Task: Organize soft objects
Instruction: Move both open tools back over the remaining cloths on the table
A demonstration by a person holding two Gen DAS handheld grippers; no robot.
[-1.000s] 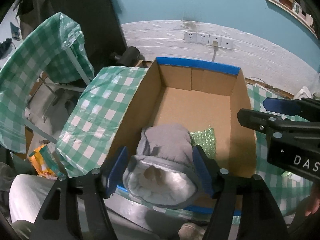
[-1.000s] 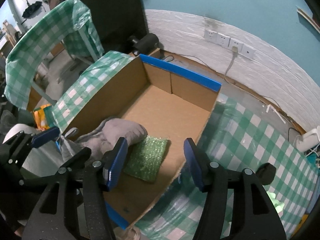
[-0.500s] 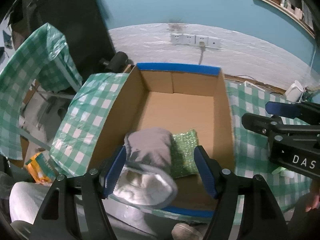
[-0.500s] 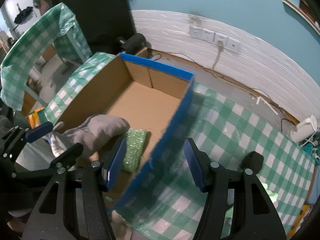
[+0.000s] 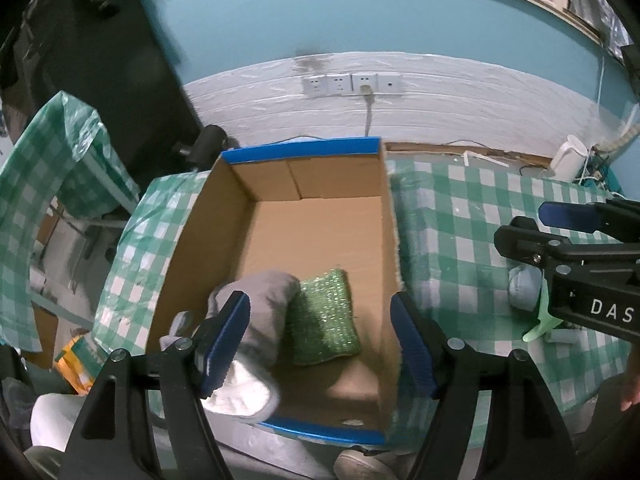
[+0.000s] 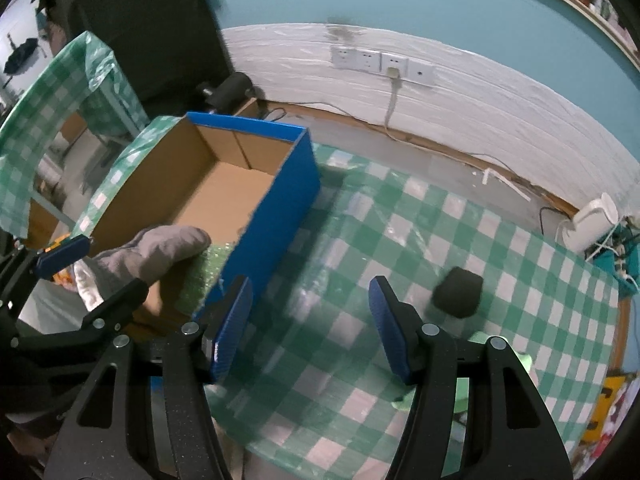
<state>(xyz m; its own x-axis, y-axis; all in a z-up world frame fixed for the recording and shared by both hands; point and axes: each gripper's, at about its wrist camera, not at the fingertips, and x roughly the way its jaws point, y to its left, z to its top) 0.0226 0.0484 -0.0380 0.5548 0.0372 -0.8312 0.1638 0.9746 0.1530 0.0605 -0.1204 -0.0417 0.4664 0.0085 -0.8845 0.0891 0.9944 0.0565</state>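
Open cardboard box with blue-taped rim (image 5: 304, 240) sat on green-and-white checked tablecloth (image 5: 460, 232), near table's left end. Inside, at near end: grey fleece-lined soft mitten (image 5: 260, 312) lying against box's left wall, white lined cuff hanging over near rim; touching its right side, sparkly green scouring sponge (image 5: 326, 318) flat on box floor. Left gripper (image 5: 320, 344) hovered above near end of box, fingers spread wide, nothing between them; left blue pad (image 5: 224, 344) overlapped mitten in view, contact could not be told. Right gripper (image 6: 310, 324) off to right of box over bare tablecloth, fingers wide apart and empty. Seen from right wrist: black rounded soft object (image 6: 458, 292) resting on cloth beyond right finger, well apart from box. Seen from left wrist: pale blue soft lump (image 5: 524, 288) and light green item (image 5: 540, 324) on cloth, partly hidden behind right gripper body. White wall outlets (image 5: 352, 84) with one cable plugged in behind table.
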